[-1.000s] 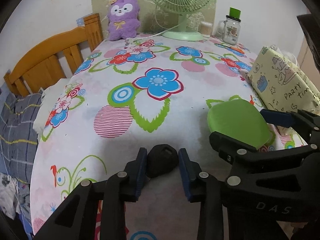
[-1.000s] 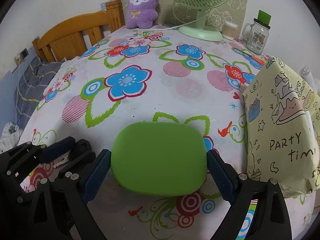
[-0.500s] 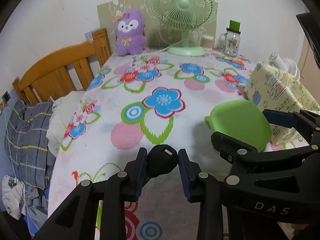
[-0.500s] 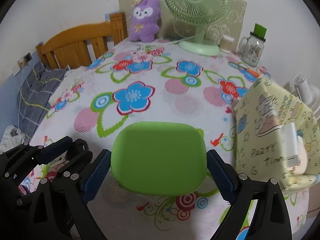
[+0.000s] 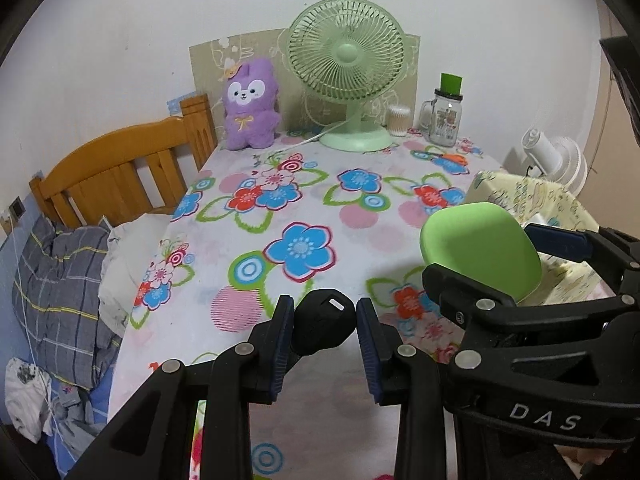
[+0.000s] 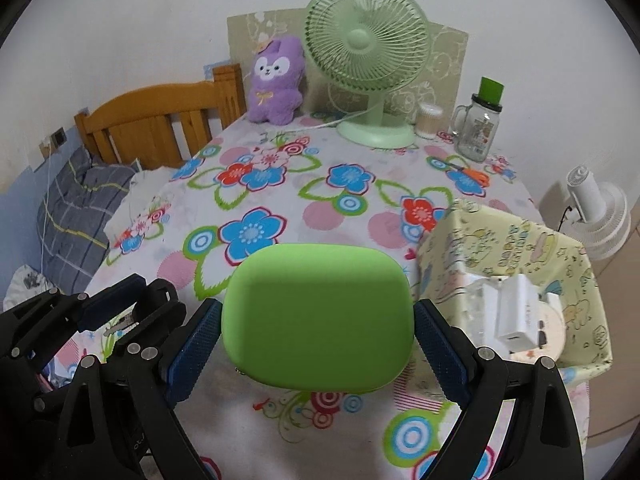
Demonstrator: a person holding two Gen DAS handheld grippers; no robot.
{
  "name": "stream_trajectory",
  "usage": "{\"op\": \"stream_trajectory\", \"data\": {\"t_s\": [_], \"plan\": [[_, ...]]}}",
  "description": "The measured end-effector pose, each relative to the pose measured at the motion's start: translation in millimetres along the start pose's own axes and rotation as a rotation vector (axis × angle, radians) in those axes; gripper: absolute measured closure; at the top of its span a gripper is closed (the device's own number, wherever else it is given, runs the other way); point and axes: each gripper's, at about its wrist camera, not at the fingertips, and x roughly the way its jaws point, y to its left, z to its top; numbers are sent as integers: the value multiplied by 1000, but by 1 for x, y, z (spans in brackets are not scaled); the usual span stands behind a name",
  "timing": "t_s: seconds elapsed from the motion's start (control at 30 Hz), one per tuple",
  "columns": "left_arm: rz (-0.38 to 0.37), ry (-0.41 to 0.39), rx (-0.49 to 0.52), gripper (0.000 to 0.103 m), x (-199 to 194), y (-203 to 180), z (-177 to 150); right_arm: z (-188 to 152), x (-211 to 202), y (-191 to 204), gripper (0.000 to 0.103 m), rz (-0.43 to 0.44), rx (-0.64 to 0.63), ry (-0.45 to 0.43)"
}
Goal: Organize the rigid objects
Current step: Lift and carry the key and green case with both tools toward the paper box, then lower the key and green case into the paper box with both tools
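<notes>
The desk (image 6: 360, 216) carries a floral cloth. At its far edge stand a fan (image 6: 366, 52), a plush (image 6: 276, 80) and a jar (image 6: 478, 128). At its right edge sits a patterned box (image 6: 520, 248) with a white charger (image 6: 516, 316) inside.

My right tongs (image 6: 318, 316) are spread wide and clamped on a green case (image 6: 318, 316), one pad pressing each short side; the case is held above the desk, just left of the box.

My left tongs (image 5: 325, 322) are closed on a black key fob (image 5: 325, 322), gripped at both sides and held above the desk's near edge, left of the case.
</notes>
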Motion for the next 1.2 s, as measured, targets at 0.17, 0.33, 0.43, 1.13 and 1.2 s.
{"op": "stream_trajectory", "data": {"t_s": [0.17, 0.33, 0.43, 1.13, 1.2], "plan": [[4, -11, 9, 71, -8, -15, 7, 1, -13, -14, 8, 0, 11, -15], [1, -25, 20, 71, -15, -31, 15, 3, -24, -30, 8, -9, 28, -30], [-3, -37, 31, 71, -18, -41, 21, 4, -32, -42, 8, -16, 43, -44], [-92, -89, 130, 71, -22, -120, 58, 5, -67, -128, 8, -98, 159, -95], [-105, -88, 139, 71, -18, -129, 61, 5, -66, -137, 8, -109, 168, -95]]}}
